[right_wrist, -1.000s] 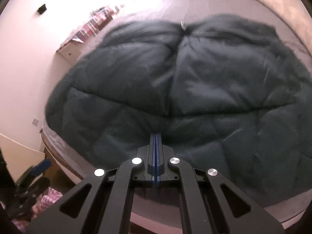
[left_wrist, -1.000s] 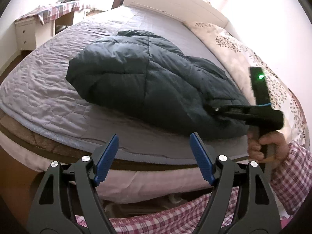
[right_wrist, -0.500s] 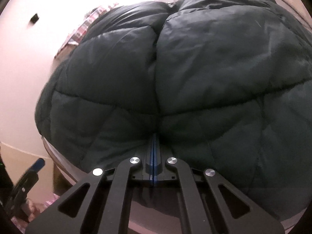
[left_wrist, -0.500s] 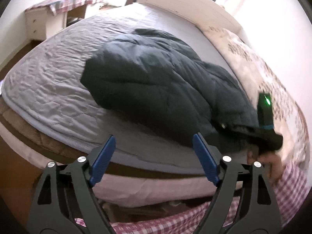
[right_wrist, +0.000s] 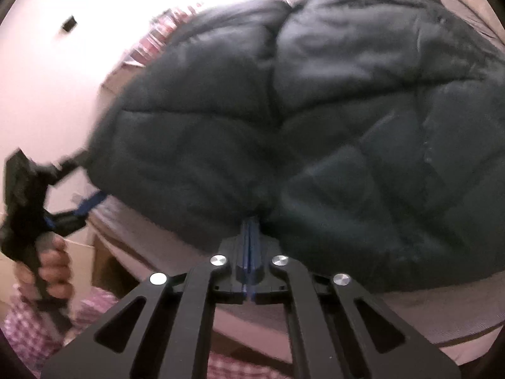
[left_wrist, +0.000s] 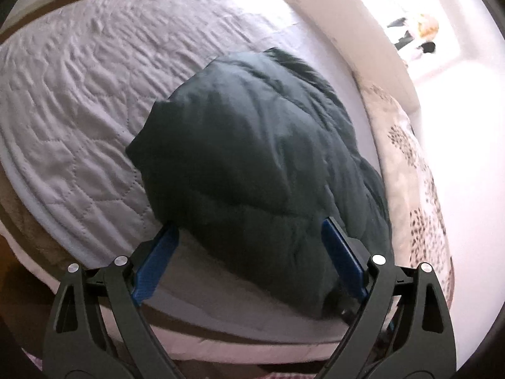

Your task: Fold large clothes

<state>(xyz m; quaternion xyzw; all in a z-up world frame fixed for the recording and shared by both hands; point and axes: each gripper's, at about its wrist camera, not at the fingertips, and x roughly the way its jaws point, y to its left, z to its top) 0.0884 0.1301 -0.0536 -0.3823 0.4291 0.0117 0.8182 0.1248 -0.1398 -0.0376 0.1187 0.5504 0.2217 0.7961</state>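
Note:
A dark teal quilted puffer jacket [left_wrist: 252,158] lies bunched on the bed near its front edge. My left gripper [left_wrist: 249,225] points down at the jacket's near edge. Its jaws are opening wide, and the edge lies between the blue pads [left_wrist: 154,265] without being pressed. In the right wrist view the jacket [right_wrist: 315,110] fills most of the picture. My right gripper [right_wrist: 251,224] is shut, its tips buried in the puckered hem at the jacket's near edge. The left gripper [right_wrist: 83,183] shows at the jacket's left corner, held by a hand [right_wrist: 50,262].
The bed has a grey quilted cover [left_wrist: 79,110], with bare cover left of the jacket. A leaf-patterned blanket [left_wrist: 410,173] runs along the right side by the wall. A white headboard [left_wrist: 347,22] stands at the far end. A plaid sleeve [right_wrist: 19,331] is low at the left.
My left gripper has rolled and come in close to the jacket, its jaws spreading until they straddle the near edge. The right gripper stays shut at the hem and has sunk a little.

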